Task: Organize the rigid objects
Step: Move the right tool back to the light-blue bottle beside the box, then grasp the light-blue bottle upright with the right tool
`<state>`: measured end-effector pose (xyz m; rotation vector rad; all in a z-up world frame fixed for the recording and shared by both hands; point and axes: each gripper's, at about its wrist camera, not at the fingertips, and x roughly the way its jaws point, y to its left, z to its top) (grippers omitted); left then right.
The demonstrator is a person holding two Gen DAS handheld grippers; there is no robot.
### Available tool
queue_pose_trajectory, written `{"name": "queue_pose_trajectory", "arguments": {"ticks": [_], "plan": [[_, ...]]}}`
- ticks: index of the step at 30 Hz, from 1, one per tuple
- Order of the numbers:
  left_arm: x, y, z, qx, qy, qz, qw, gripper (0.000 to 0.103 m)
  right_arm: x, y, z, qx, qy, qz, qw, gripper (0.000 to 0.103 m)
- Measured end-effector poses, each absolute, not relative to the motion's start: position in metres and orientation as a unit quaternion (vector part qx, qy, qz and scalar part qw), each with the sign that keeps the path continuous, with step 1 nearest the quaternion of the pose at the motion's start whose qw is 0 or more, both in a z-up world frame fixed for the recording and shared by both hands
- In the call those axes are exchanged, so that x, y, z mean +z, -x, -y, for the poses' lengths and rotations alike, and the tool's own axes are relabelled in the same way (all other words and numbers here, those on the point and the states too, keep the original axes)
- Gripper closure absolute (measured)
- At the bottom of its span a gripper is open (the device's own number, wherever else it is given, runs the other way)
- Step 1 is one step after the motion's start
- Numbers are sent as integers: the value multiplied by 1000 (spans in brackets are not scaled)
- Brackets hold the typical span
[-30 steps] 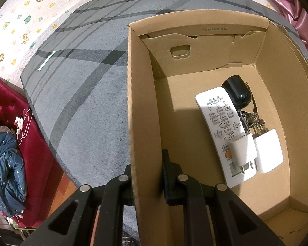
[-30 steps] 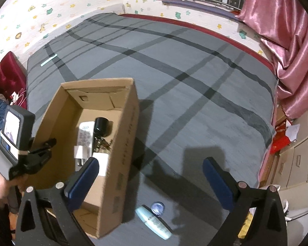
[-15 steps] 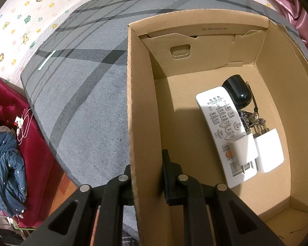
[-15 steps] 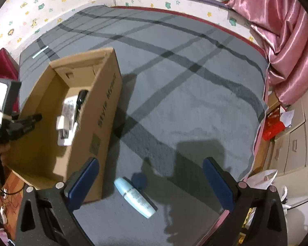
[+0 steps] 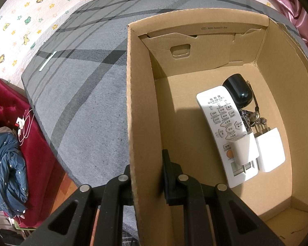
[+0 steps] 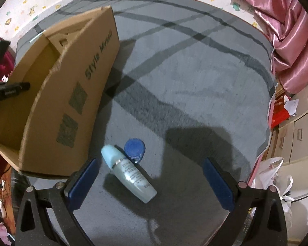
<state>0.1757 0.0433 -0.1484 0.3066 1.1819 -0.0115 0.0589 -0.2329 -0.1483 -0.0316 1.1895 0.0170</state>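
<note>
While your left gripper point(image 5: 146, 176) is clamped on the near side wall of the cardboard box point(image 5: 142, 94), one finger outside and one inside the wall, the box sits on the grey striped carpet point(image 5: 78, 94), filling the left wrist view from 12 o'clock round to 5 o'clock. On the right wrist view the same box point(image 6: 71, 94) occupies 9 to 11 o'clock, its printed long side facing your camera.

Inside the box, toward 3 o'clock on the left wrist view, lies a white remote control point(image 5: 223, 131), lengthwise along the floor of the box. Two white plug adapters follow: one point(image 5: 243, 148) rests on the remote's lower end, the other point(image 5: 270, 151) lies just beside it on the cardboard. A black rounded object point(image 5: 238, 93) touches the remote's far end, and a small dark metal trinket on a chain point(image 5: 253, 116) lies between it and the adapters.

Your right gripper point(image 6: 152, 181) stands wide open, blue pads apart, hovering over the carpet point(image 6: 195, 82). Between its fingers, at 6 o'clock on the right wrist view, a pale blue bottle point(image 6: 128, 173) lies on its side, just outside the box. A blue cap-like disc point(image 6: 134, 147) touches the bottle near its rounded end.
</note>
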Motion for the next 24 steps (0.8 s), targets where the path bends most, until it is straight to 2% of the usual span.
{"name": "queue_pose_trajectory", "arguments": {"ticks": [12, 17, 19, 20, 21, 22, 24], "plan": [[-147, -175, -42, -5, -145, -554, 819, 87, -172, -59, 226, 16, 13, -579, 815, 1], [-147, -175, -42, -5, -142, -555, 820, 87, -176, -60, 228, 25, -1, -585, 810, 9], [-146, -174, -42, -5, -143, -554, 820, 87, -178, -60, 228, 26, -4, -588, 808, 26], [-146, -174, -42, -4, -144, -554, 820, 87, -179, -61, 229, 27, -4, -590, 807, 30], [-146, -174, -42, -4, -144, -554, 820, 87, -180, -62, 229, 31, -5, -592, 805, 39], [-146, -174, -42, -4, -143, -554, 820, 87, -180, -62, 228, 39, -7, -595, 803, 53], [-146, -174, -42, -4, -143, -554, 820, 87, -180, -63, 227, 57, -11, -598, 800, 68]]}}
